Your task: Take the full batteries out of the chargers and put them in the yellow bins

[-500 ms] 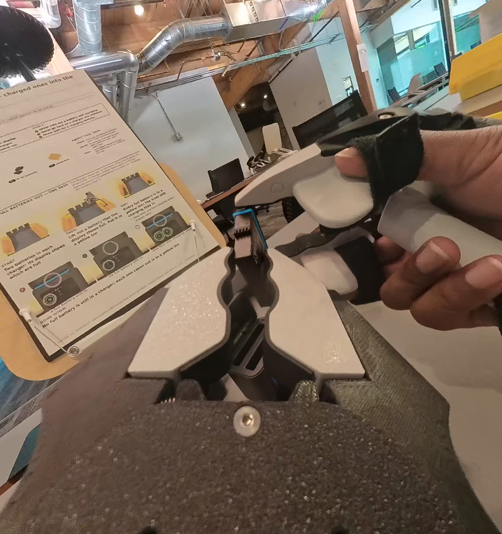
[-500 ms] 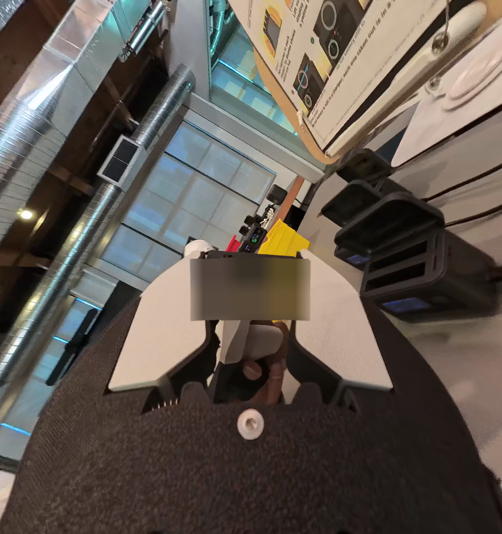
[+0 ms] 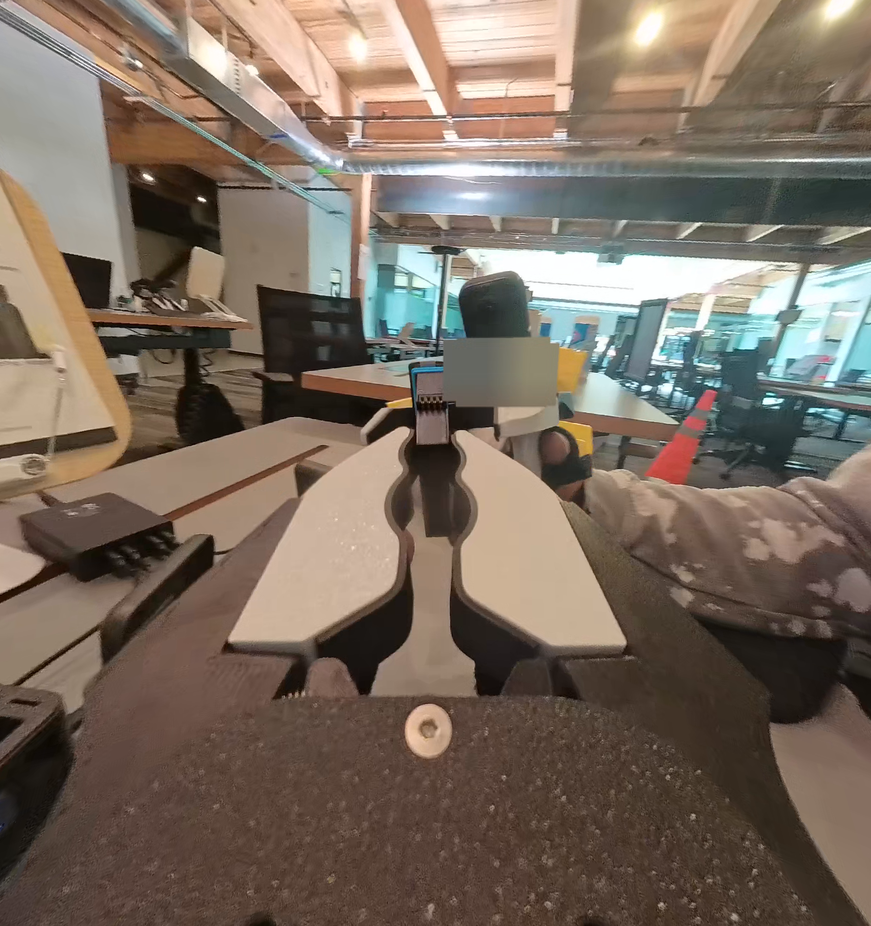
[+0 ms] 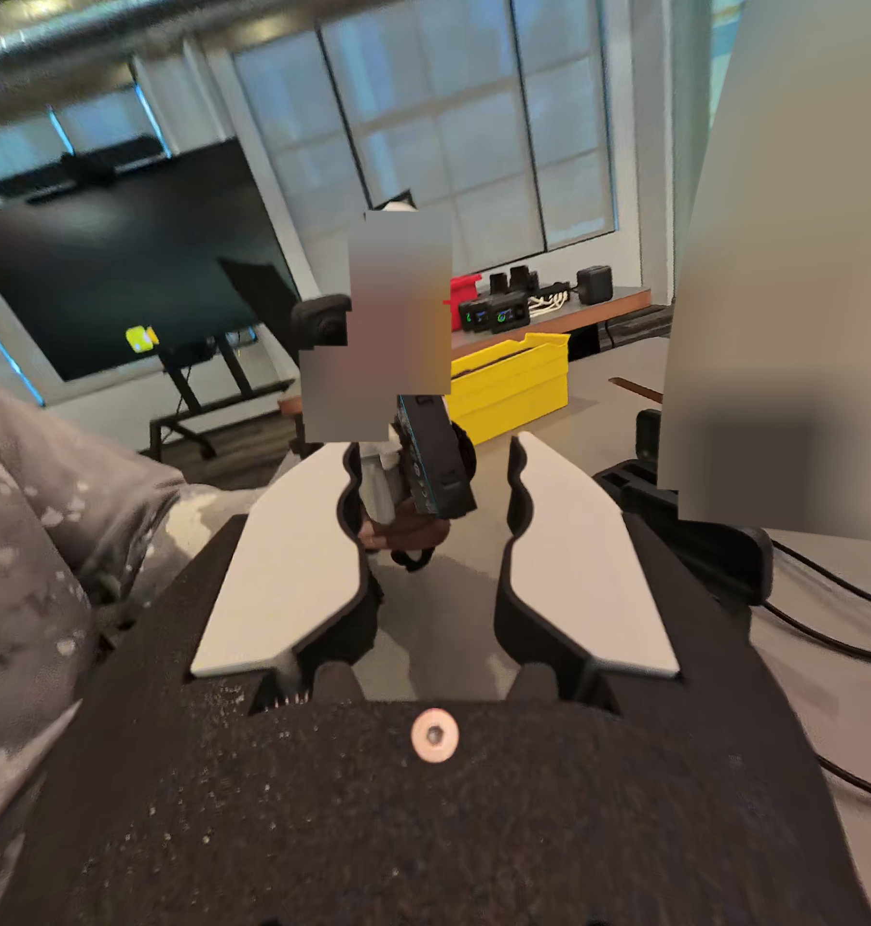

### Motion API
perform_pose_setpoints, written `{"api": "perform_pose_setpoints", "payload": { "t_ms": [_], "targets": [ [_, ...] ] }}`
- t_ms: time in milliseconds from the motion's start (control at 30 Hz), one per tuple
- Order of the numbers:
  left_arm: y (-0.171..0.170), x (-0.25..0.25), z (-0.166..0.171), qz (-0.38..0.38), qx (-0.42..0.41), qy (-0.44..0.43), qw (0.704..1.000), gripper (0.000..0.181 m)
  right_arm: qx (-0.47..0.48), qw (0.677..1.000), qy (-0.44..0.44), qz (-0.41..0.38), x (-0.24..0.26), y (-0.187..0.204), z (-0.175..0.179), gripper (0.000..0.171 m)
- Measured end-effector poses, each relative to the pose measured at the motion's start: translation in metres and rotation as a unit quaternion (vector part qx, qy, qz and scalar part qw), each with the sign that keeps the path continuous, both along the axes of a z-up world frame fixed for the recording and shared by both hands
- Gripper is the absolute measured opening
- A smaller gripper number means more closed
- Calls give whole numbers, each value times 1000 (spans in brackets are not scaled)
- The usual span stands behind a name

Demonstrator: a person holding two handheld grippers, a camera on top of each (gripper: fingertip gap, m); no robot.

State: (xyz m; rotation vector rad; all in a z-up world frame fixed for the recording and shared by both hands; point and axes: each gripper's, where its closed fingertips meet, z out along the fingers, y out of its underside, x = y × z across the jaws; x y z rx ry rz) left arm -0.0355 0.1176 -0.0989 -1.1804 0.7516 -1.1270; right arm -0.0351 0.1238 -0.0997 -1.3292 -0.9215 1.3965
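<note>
In the left wrist view the left gripper is clamped on a black battery with a blue edge, which stands upright out past the fingertips, its lower part hidden between the fingers. Half a second ago the instruction sheet filled the space left of the fingers and the other hand sat close on the right; now the sheet is cut off at the left edge, a black hub lies on the table left of the fingers, and a patterned sleeve crosses on the right. A yellow bin just beyond the tips is mostly hidden. In the right wrist view the right gripper is spread wide and holds nothing, where earlier it pointed up at the ducts. Between and beyond its fingers the battery shows tilted, held by the far gripper, blurred. A yellow bin sits beyond the right finger; a black charger right of it is partly covered.
</note>
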Motion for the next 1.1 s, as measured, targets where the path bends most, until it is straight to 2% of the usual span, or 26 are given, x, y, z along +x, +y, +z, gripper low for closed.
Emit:
{"api": "perform_pose_setpoints", "payload": {
  "t_ms": [33, 133, 167, 300, 333, 400, 500, 600, 700, 833, 967, 1100],
  "targets": [
    [-3, 2, -1, -12, -3, 2, 1000, 11, 6, 1000, -1, 13, 0, -4, -1, 53],
    [-9, 7, -4, -38, -8, 4, 999, 11, 14, 999, 16, 34, 0, -12, 3, 21],
    [-10, 8, -4, -42, -13, 2, 999, 11, 17, 999, 12, 31, 0, -12, 3, 16],
    [-9, 4, 1, -32, -2, -18, 999, 17, 53, 998, -25, 7, 4, -14, 12, 14],
    [-6, 3, 0, -22, 1, -14, 1000, 22, 71, 997, -37, -10, 10, -14, 20, 14],
    [5, 0, -10, 19, 7, 28, 999, 21, 123, 988, -71, -53, 31, -15, 43, 14],
    [20, -6, -22, 76, 9, 65, 995, 20, 196, 955, -174, -141, 87, -10, 73, 14],
    [25, -6, -27, 89, 2, 79, 993, 19, 226, 890, -331, -216, 172, 7, 78, 14],
    [26, -3, -32, 95, 9, 97, 991, 17, 186, 821, -484, -240, 271, 17, 58, 14],
    [28, 1, -43, 104, 11, 120, 987, 15, 85, 775, -600, -179, 365, -5, -7, 14],
    [31, 4, -58, 111, 5, 142, 984, 15, 71, 733, -669, -100, 388, -35, -81, 15],
    [35, 4, -73, 121, -7, 164, 979, 15, 96, 703, -702, -63, 390, -41, -113, 15]
  ]
}}
